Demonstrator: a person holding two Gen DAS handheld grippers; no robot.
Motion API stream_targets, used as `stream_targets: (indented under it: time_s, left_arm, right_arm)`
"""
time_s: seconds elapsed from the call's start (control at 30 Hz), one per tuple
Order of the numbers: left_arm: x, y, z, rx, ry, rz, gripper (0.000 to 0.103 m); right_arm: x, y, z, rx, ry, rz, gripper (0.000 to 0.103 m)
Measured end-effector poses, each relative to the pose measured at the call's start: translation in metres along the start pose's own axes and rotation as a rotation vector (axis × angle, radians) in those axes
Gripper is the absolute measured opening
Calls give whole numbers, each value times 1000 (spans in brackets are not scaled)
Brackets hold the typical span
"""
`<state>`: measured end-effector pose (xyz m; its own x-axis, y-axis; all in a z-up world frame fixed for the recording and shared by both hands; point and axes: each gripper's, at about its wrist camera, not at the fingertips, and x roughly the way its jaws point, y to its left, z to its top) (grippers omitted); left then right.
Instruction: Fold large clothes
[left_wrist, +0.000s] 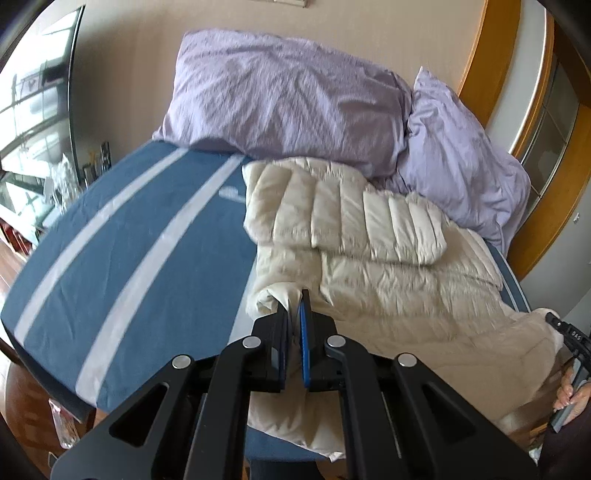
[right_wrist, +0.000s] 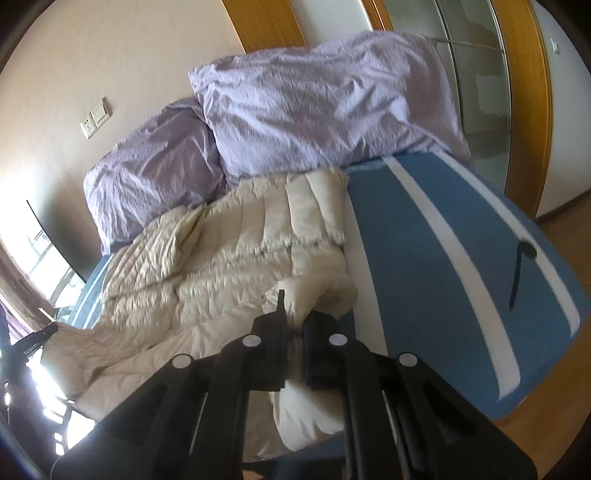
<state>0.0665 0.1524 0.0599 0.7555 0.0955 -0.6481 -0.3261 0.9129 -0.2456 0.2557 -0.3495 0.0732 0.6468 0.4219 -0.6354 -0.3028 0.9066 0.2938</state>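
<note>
A cream quilted down jacket (left_wrist: 388, 258) lies across a bed with a blue cover. One sleeve (left_wrist: 343, 210) is folded over its top. My left gripper (left_wrist: 295, 310) is shut on the jacket's near left corner, with a roll of cream fabric pinched between the blue pads and lifted off the bed. In the right wrist view the jacket (right_wrist: 207, 266) spreads out to the left. My right gripper (right_wrist: 293, 314) is shut on its near right corner, and the fabric bunches up around the fingers. The right gripper (left_wrist: 565, 332) also shows at the left wrist view's right edge, held by a hand (left_wrist: 570, 400).
Two lilac pillows (left_wrist: 288, 99) (left_wrist: 461, 162) lean on the wall at the head of the bed. The blue bedcover with white stripes (left_wrist: 122, 251) (right_wrist: 461, 258) spreads beside the jacket. A dark strap (right_wrist: 517, 273) lies on it. Wooden floor (right_wrist: 554, 424) and a wood-framed glass door (right_wrist: 480, 74) are nearby.
</note>
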Motion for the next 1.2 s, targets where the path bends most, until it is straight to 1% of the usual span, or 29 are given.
stream_targets:
  time_s: [0.23, 0.33, 0.53, 0.73, 0.97, 1.17, 1.2]
  left_arm:
    - [15, -11, 48, -2, -47, 33, 5]
    - [28, -15, 69, -2, -53, 46, 5]
    - [63, -21, 101, -9, -50, 81, 5]
    - [117, -23, 123, -34, -14, 110, 4]
    - [170, -27, 149, -66, 20, 137, 4]
    - [212, -27, 168, -102, 58, 149, 5]
    - [218, -27, 170, -113, 63, 151, 5]
  right_arm:
    - [16, 25, 46, -53, -94, -67, 7]
    - [34, 30, 66, -53, -107, -82, 7]
    - [83, 35, 96, -31, -91, -116, 7]
    - [136, 28, 119, 42, -57, -106, 7]
    - [196, 13, 143, 116, -11, -107, 8]
    - [247, 0, 158, 194, 35, -91, 14]
    - [252, -1, 159, 203, 42, -84, 21]
